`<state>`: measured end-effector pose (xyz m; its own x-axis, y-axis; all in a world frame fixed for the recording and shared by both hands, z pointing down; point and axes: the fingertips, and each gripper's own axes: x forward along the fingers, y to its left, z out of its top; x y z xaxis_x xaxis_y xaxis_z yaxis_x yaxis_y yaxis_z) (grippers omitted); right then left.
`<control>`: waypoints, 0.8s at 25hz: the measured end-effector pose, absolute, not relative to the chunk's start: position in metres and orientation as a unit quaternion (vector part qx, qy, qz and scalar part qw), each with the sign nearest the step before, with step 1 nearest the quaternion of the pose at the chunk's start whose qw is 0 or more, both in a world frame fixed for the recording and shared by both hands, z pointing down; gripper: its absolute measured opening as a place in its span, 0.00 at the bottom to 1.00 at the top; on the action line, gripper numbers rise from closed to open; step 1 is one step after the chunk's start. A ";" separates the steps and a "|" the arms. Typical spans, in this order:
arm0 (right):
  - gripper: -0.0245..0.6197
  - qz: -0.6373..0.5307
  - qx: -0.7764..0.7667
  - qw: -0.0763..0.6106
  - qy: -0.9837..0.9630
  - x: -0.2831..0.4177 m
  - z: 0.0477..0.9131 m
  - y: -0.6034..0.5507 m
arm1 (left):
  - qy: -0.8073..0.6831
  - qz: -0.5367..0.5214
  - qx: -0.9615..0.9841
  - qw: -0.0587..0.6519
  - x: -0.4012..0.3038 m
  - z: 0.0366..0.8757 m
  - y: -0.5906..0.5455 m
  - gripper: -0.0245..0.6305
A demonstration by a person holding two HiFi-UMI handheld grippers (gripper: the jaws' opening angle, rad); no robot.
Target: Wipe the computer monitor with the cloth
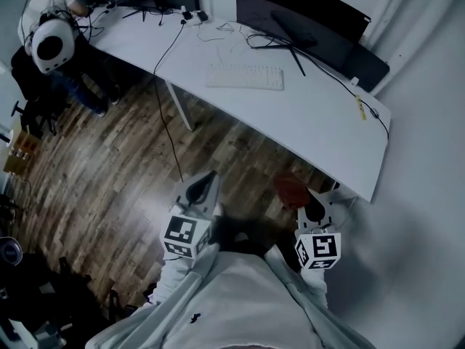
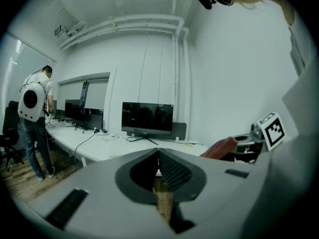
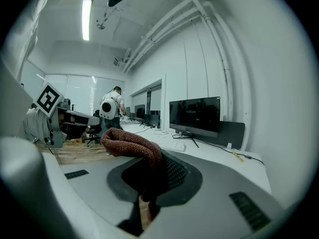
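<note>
The white tabletop [image 1: 320, 122] runs across the head view from 11 o'clock toward 3 o'clock. The wood floor lies between it and the person, who stands well apart from it. The computer monitor [image 3: 194, 114] stands on the tabletop's far side, at about 1 o'clock in the head view. Its dark screen is upright, and a white keyboard [image 1: 245, 77] lies just in front of it. Nothing touches the screen.

The reddish-brown cloth [image 3: 132, 143] is held low at 5 o'clock in the head view, well short of the tabletop. The right tool [image 3: 152, 173] is clamped on it, with a fold draped over the jaws toward 10 o'clock in the right gripper view. The left tool [image 2: 158, 156] has its jaws pressed together with nothing between them.

By this showing, only the pick-up of the cloth is done. The approach to the tabletop, the first contact with the screen and all the wiping are probably left to do.
</note>
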<state>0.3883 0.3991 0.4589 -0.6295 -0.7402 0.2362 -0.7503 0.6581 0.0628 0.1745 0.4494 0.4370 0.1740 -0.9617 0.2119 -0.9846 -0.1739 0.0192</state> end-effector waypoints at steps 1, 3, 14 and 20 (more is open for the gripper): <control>0.10 0.022 0.410 0.121 -0.904 0.385 0.460 0.397 | -0.641 0.074 0.760 0.079 0.172 0.438 0.448 0.07; 0.10 0.025 0.406 0.122 -0.905 0.378 0.461 0.391 | -0.644 0.071 0.757 0.084 0.166 0.441 0.445 0.07; 0.10 0.020 0.388 0.126 -0.913 0.286 0.465 0.313 | -0.651 0.069 0.751 0.085 0.083 0.450 0.370 0.07; 0.10 0.024 0.391 0.126 -0.911 0.208 0.456 0.252 | -0.641 0.072 0.761 0.077 0.011 0.436 0.304 0.07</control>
<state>0.2080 0.2519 0.4555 -0.6628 -0.7067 0.2477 -0.7187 0.6932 0.0545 0.0111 0.3041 0.4363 0.1688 -0.9636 0.2074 -0.9856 -0.1673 0.0248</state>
